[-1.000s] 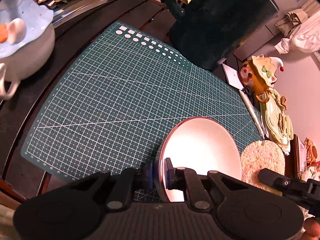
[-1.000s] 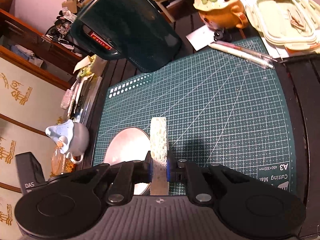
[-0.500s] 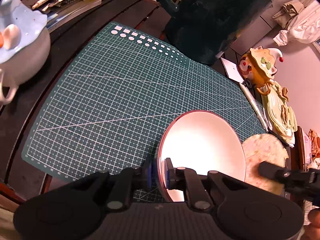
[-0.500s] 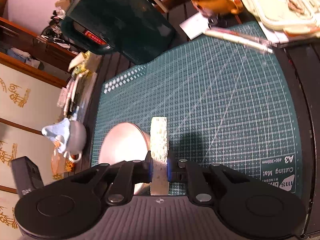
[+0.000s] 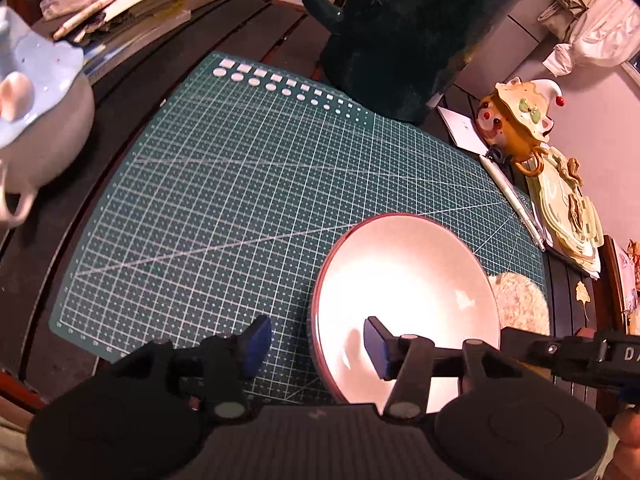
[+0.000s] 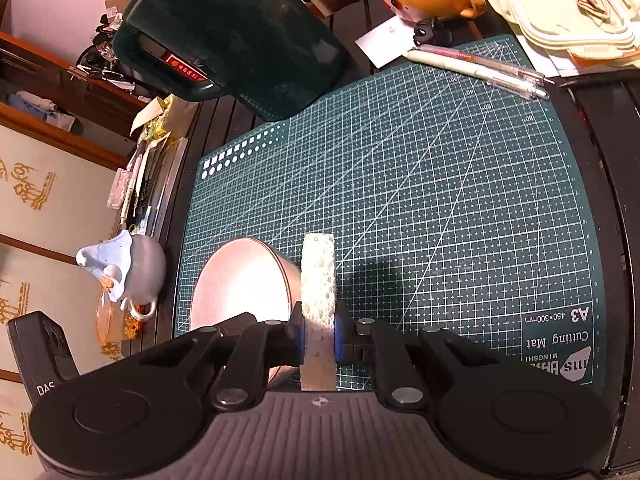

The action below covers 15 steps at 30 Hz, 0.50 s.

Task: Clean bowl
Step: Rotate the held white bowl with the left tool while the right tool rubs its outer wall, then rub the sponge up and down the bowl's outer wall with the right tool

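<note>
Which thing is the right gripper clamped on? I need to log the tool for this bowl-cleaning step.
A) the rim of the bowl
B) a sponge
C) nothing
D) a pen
B: the right gripper has its blue pads pressed on both sides of the pale, porous sponge, which stands on edge beside the bowl; the pens lie at the far edge of the mat.

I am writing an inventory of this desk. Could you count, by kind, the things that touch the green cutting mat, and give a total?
Bowl: 1
Pens: 2
Dark green container, its base at the mat's far edge: 1
Total: 4
The sponge is in the right gripper; whether it touches the mat I cannot tell.
</note>
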### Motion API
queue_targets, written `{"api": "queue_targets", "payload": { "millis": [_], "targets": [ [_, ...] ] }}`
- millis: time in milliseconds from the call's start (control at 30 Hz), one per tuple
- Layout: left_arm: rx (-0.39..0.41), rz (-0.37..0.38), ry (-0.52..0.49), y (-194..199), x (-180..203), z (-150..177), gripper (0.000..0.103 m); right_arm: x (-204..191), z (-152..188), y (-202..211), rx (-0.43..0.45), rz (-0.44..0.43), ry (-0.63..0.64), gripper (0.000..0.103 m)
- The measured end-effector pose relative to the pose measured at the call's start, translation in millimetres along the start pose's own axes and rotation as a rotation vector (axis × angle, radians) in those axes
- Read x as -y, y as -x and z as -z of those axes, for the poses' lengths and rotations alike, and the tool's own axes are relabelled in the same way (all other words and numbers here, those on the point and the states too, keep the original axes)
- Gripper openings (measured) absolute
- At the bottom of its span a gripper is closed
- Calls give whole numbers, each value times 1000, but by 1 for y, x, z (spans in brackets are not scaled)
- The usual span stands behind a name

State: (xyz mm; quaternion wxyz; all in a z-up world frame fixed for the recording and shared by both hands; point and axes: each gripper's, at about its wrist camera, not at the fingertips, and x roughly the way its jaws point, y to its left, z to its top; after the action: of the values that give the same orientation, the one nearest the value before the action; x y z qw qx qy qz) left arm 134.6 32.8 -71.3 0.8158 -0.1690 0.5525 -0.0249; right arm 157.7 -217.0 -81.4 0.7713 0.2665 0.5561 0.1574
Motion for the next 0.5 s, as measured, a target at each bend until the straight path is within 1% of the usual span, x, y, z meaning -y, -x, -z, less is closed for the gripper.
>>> {"api": "queue_targets", "payload": {
  "millis": [100,200,400,433,467,500],
  "targets": [
    [0,-1,-5,0,1,1,51,-1,1,-5,-16,4,0,13],
    [8,-4,-11,1,1,1,51,-3,2,-4,-13,8,6,13],
    [5,-5,-7,0,1,1,51,-5,0,14,39,-7,21,13],
    [7,-3,-6,1,1,1,48,-5,0,16,48,-11,23,13],
    [10,-2,-10,2,1,1,41,-5,0,17,49,-13,24,13],
    [12,-2,-12,3,1,1,31,-5,-1,16,46,-13,22,13]
  ]
}}
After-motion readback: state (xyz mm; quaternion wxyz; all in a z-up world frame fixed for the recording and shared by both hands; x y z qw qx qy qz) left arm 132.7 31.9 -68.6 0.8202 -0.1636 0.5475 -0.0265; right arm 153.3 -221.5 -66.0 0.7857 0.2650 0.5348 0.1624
